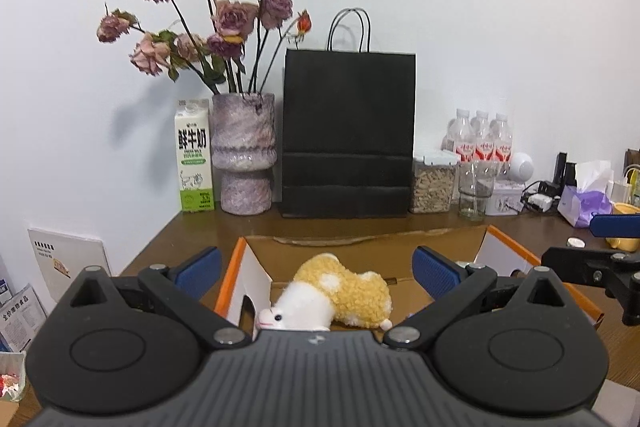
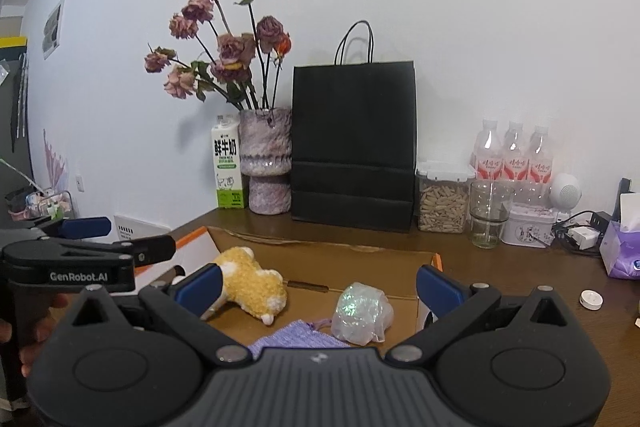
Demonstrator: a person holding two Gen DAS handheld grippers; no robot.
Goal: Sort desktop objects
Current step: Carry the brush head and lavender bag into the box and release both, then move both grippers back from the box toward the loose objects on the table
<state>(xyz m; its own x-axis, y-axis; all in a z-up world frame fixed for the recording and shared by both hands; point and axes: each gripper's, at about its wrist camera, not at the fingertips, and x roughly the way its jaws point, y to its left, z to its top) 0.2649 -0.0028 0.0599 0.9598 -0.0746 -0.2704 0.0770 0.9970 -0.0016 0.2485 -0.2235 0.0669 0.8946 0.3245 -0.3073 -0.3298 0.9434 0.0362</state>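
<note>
brown worktop (image 2: pixel 520 267) carries an open cardboard box (image 1: pixel 360 247); inside lies the plush toy (image 1: pixel 344 291), soft and light, best pinched across its body. left claw (image 1: pixel 316 271) and right claw (image 2: pixel 318 287) both gape wide, holding nothing.

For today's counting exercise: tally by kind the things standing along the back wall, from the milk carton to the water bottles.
Milk carton: 1
Vase of dried roses: 1
Black paper bag: 1
Clear lidded food container: 1
Empty glass: 1
Water bottles: 3
Total: 8
</note>
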